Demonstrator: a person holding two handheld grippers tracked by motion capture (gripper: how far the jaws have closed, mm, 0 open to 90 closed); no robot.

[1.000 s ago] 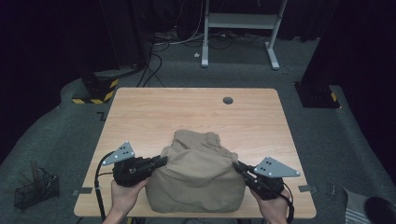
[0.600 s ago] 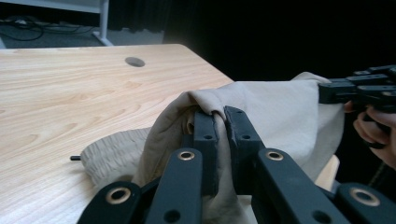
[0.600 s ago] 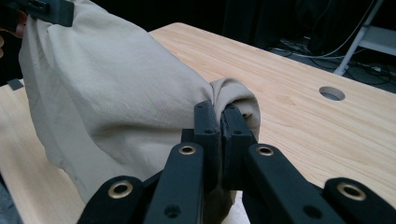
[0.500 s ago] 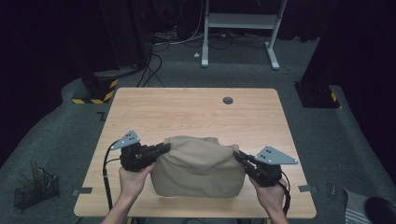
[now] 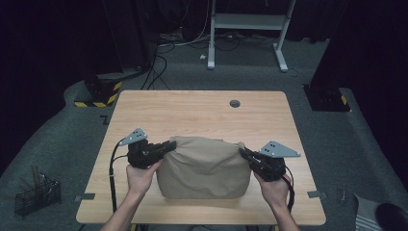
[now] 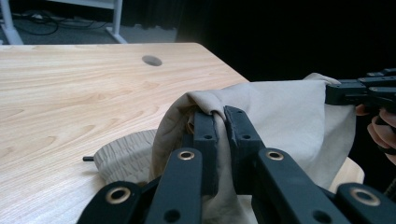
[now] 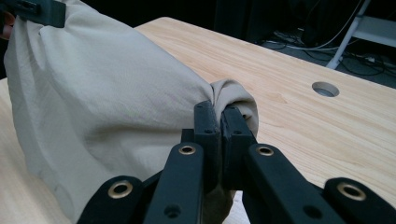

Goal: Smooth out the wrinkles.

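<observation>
We hold a beige cloth off the near half of the wooden table, one upper corner in each tool. Left gripper: jaws clamped together on a bunched fold of the cloth's left top corner; in the left gripper view the fabric wraps over and between both jaw tips. Right gripper: jaws likewise closed on the right top corner, a rolled hem pinched between them.

Key relation: the cloth's long axis, its top edge, runs left to right between the two grippers, roughly parallel to the table's near edge. The edge looks nearly taut, with a slight sag at mid-span. The body of the cloth hangs down and toward us from that edge; its lower hem appears to rest on the tabletop.

Both grippers sit at about equal height and equal distance from the cloth's centre, so neither hand is nearer. We judge that the coming move must be symmetric.
</observation>
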